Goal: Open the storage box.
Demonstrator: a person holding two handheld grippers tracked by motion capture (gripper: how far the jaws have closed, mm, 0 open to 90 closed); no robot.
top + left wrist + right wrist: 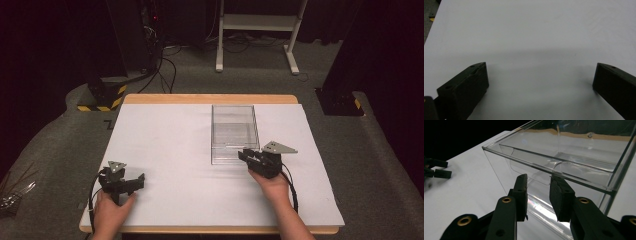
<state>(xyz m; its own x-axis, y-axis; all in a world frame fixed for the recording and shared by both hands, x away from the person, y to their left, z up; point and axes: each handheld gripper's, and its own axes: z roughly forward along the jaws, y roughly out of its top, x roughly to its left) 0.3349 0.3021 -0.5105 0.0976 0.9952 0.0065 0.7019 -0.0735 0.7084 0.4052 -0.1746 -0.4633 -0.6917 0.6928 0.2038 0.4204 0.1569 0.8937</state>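
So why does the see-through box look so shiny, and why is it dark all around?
In the right gripper view, light glints off the clear box walls just ahead of the right gripper. In the high view, the white table is lit and the room behind is dim. In the left gripper view, soft shadow lies between the jaws.

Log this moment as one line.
right gripper: at clear box near wall, not gripping | left gripper: open, resting on table

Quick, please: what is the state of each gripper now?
Left gripper: open, holding nothing, over the bare table.
Right gripper: partly closed at the clear box; a grip cannot be told.
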